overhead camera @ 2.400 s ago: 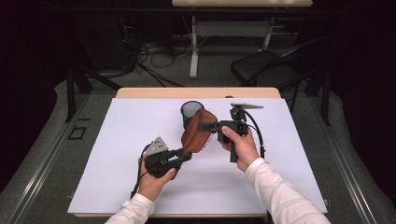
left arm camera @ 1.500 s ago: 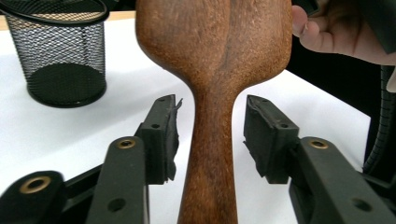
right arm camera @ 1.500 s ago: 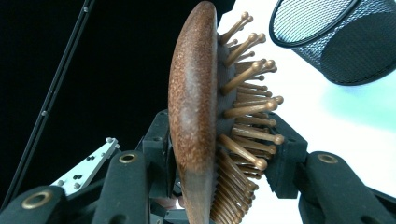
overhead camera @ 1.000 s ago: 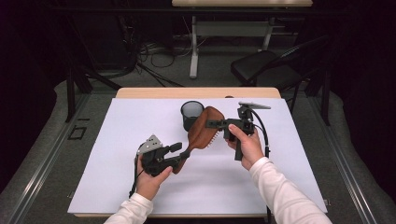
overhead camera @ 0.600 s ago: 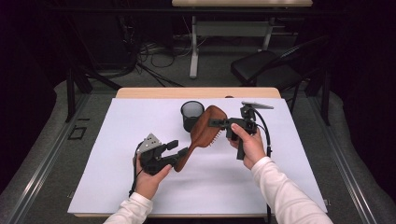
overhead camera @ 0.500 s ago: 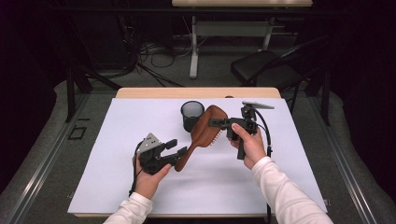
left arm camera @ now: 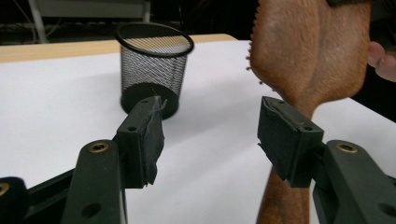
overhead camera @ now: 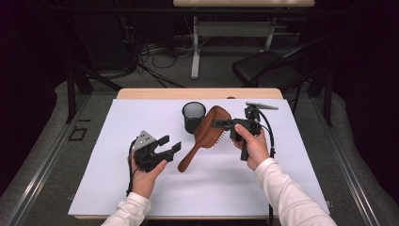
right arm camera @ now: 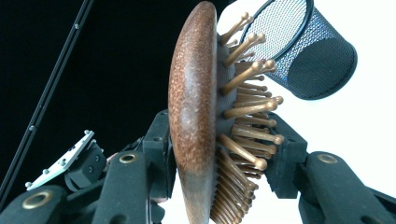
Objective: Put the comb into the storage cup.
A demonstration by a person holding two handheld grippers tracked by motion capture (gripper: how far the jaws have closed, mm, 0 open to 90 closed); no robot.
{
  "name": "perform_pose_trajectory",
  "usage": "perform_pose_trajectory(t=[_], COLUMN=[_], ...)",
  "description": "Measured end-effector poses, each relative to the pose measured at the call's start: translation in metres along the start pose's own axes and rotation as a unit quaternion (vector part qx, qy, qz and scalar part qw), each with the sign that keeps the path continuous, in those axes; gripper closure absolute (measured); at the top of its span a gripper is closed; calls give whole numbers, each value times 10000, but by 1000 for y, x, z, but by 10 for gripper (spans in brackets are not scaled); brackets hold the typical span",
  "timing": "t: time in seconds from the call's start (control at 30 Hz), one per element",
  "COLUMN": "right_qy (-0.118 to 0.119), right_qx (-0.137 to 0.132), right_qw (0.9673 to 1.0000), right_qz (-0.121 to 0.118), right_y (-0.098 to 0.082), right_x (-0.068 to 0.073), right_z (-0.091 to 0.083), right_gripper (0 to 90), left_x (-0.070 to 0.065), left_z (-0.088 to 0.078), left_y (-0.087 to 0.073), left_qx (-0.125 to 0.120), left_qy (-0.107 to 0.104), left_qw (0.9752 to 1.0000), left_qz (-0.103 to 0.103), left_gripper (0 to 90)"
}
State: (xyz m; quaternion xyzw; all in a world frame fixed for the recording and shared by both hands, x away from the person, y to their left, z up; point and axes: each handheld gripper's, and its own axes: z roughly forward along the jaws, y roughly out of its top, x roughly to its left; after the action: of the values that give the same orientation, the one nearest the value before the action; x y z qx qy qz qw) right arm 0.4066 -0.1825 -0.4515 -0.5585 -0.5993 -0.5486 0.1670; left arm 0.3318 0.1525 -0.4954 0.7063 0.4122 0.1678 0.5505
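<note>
White table amid dark room, chair behind.

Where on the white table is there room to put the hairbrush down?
The white mat is bare along its left edge beside the left gripper, along the near edge between the two forearms, and on the right past the right gripper. It is crowded in the middle, where the wooden hairbrush and the mesh cup sit close together.

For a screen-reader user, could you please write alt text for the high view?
The right gripper holds a wooden hairbrush by its head over a white table, beside a black mesh cup. The left gripper is open, just left of the handle.
</note>
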Motion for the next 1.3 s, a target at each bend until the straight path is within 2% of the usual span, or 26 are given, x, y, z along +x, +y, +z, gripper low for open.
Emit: perform_pose_trajectory(t=[0.2,0.43,0.67,0.73,0.8,1.1,1.3], right_qy=[-40,-49,-69,-59,-62,-120,-179], right_qx=[-16,-18,-60,-63,-74,-129,-212], right_qw=[10000,10000,10000,10000,10000,9998,9996], right_qz=[7,-5,7,-21,-23,-9,-37], right_y=[0,1,1,2,2,4,8], right_x=[0,-1,-1,-1,-1,-2,-2], right_z=[-1,-2,-3,-3,-4,-5,-8], right_gripper=[518,518,518,518,518,517,517], left_x=[6,12,14,15,15,22,26], left_z=[-5,-6,-5,-4,-2,2,4], left_y=[2,2,2,2,2,2,1], left_qx=[-137,-25,-18,-25,-29,17,69], left_qy=[142,312,262,248,342,298,302], left_qw=[9998,9994,9994,9992,9987,9975,9967], left_qz=[-59,-157,-240,-322,-388,-634,-748], left_gripper=[387,307,206,161,148,11,4])
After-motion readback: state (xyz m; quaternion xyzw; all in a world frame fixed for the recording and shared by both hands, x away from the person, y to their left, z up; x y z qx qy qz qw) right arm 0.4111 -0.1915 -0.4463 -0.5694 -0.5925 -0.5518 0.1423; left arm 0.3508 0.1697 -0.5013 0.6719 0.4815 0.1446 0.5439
